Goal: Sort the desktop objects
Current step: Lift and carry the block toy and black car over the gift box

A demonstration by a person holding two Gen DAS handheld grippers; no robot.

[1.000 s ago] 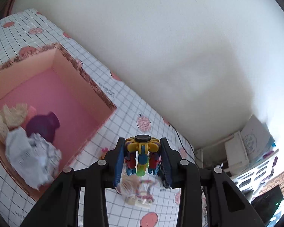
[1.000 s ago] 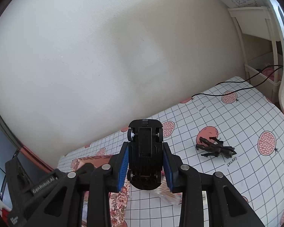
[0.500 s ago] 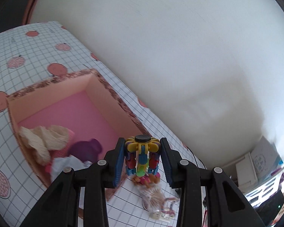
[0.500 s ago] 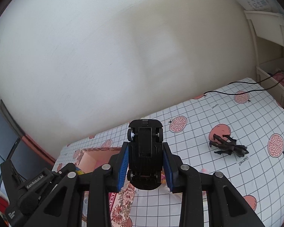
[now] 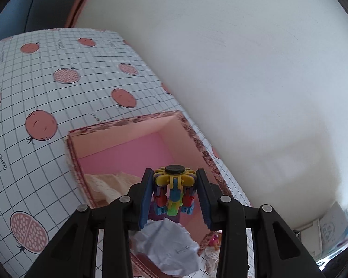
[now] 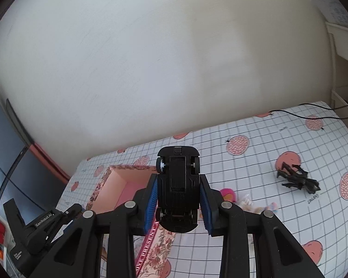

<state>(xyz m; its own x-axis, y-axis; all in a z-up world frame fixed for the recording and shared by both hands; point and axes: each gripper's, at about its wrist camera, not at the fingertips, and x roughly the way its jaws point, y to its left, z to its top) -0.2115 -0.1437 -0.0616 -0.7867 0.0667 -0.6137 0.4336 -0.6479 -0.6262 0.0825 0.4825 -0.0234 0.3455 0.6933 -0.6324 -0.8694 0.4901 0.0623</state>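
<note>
- The left gripper (image 5: 174,193) holds a colourful block toy (image 5: 173,191) between its two blue pads; the toy has a yellow flower-shaped top with a black disc on it.
- This toy hangs over the open pink box (image 5: 136,148), above its inner space.
- Inside the box lie a crumpled white paper (image 5: 171,247) and a cream lace cloth (image 5: 106,185); a purple thing under the toy is mostly hidden.
- The box stands on a white grid tablecloth (image 5: 34,88) with pink fruit prints, close to a white wall.
- The right gripper (image 6: 177,195) is closed on a black toy car (image 6: 177,185), its underside and wheels facing the camera.
- The car is in the air, beside the right edge of the box.
- A dark claw-shaped toy (image 6: 297,180) lies on the cloth well apart to the right.
- A thin black cable (image 6: 313,113) runs along the far edge of the table.
</note>
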